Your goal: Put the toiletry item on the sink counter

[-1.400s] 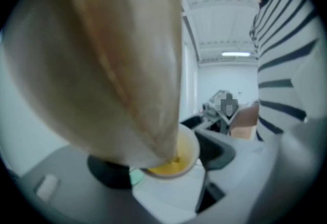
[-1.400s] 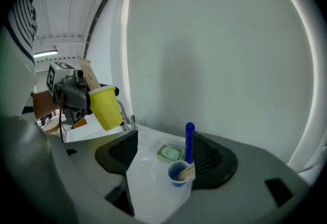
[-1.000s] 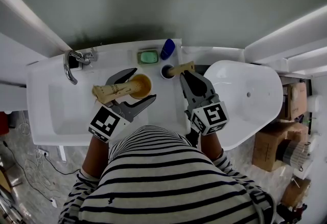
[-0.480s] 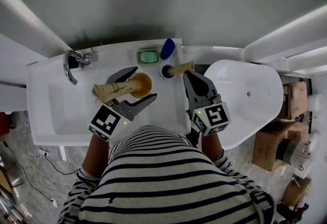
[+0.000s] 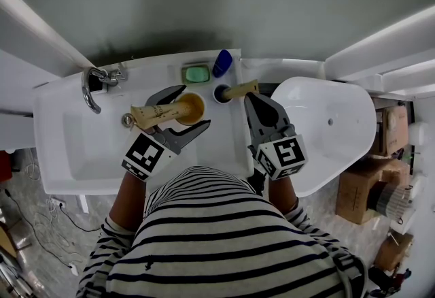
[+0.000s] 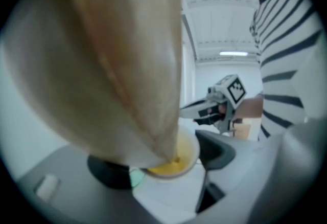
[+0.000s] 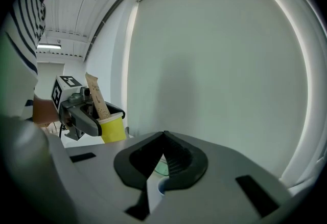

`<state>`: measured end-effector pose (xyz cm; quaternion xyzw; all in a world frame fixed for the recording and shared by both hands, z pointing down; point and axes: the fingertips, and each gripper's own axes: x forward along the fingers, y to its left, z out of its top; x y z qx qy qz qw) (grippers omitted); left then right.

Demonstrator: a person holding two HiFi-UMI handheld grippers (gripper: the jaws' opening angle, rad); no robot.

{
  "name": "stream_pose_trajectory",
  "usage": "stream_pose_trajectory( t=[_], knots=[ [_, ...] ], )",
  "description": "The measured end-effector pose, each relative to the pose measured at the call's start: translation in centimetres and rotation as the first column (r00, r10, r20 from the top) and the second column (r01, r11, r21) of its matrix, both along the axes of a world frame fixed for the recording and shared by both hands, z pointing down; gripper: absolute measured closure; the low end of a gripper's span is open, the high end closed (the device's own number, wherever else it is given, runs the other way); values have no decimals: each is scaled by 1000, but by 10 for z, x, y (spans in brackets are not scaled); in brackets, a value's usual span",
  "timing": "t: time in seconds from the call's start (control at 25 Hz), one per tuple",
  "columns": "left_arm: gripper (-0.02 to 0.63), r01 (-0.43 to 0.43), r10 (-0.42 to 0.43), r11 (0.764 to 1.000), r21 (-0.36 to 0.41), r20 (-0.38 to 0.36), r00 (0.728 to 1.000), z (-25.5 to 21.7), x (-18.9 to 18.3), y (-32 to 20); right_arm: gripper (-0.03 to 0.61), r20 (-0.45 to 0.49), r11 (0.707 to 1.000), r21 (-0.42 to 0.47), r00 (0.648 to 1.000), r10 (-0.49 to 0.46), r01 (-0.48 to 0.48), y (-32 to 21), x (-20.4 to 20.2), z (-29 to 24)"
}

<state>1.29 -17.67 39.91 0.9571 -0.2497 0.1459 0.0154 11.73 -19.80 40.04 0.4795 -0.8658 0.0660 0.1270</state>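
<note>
In the head view my left gripper (image 5: 191,109) is shut on a yellow cup (image 5: 192,106) above the white sink counter (image 5: 228,143). A beige toiletry tube (image 5: 155,113) leans out of the cup to the left. In the left gripper view the tube (image 6: 102,54) fills the upper left, and the cup (image 6: 179,161) sits between the wide-set jaws of the left gripper (image 6: 161,164). My right gripper (image 5: 249,98) is shut and holds nothing, just right of a wooden-handled item (image 5: 241,90) standing in a small white holder (image 5: 221,94). The right gripper view shows its jaws (image 7: 163,138) closed together.
A green soap dish (image 5: 197,74) and a blue item (image 5: 222,63) sit at the counter's back edge. The chrome faucet (image 5: 95,82) stands at the back left over the basin (image 5: 88,147). A white rounded fixture (image 5: 340,133) is at the right.
The left gripper has shifted slightly up and right with the cup, and the tube now lies flatter. The right gripper's jaws have closed.
</note>
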Motion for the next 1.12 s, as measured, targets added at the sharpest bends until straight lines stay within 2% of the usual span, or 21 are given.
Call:
stream_pose_trajectory(
  t=[0.28, 0.68, 1.12],
  knots=[
    [239, -3, 3, 1000, -16, -2, 1000, 17, 1, -11, 571, -4, 1000, -5, 1000, 5, -5, -2, 0, 0],
    [239, 25, -28, 998, -55, -46, 999, 60, -1, -35, 571, -14, 1000, -15, 1000, 14, -14, -3, 1, 2],
    [239, 49, -51, 994, -103, -15, 999, 123, 6, -53, 571, -39, 999, -35, 999, 22, -23, -5, 5, 6]
  ],
)
